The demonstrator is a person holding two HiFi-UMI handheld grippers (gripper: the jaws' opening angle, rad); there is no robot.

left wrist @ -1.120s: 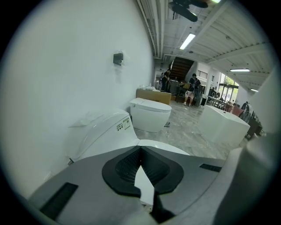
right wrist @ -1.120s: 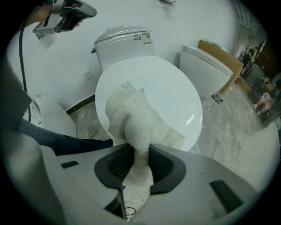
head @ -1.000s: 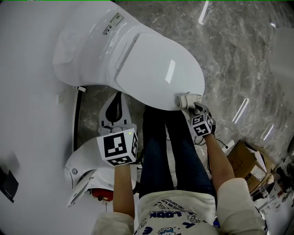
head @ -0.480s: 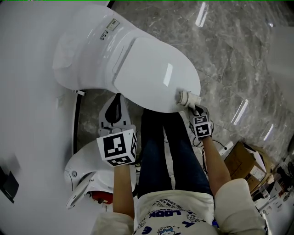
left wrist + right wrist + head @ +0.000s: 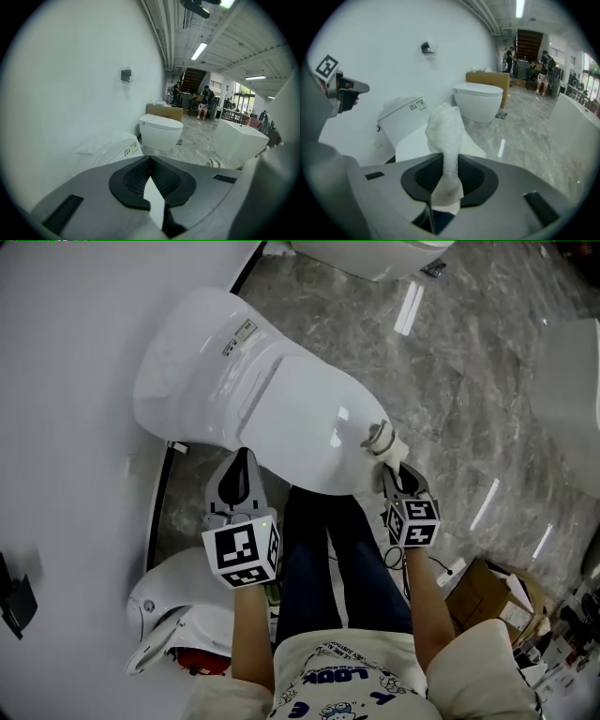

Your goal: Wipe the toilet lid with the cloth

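The white toilet has its lid (image 5: pixel 300 427) down and fills the middle of the head view. A white cloth (image 5: pixel 382 439) is bunched against the lid's front right rim. My right gripper (image 5: pixel 394 476) is shut on the cloth and sits just beyond that rim. In the right gripper view the cloth (image 5: pixel 445 126) sticks up out of the right gripper (image 5: pixel 446 183), with the lid (image 5: pixel 415 138) behind it. My left gripper (image 5: pixel 239 486) hovers off the lid's near left side, above the floor. Its jaws look closed with nothing in them, and it (image 5: pixel 152 187) points past the toilet tank (image 5: pixel 117 147).
A white wall (image 5: pixel 66 427) runs along the left. A second white fixture (image 5: pixel 173 615) stands low at the left beside my legs. Cardboard boxes (image 5: pixel 478 592) lie at the lower right on the marble floor. Another toilet (image 5: pixel 160 131) and a bathtub (image 5: pixel 239 138) stand farther off.
The head view has swung, so the toilet sits lower and further right. My right gripper has slid the cloth a little along the lid's front right rim. The left gripper has barely moved.
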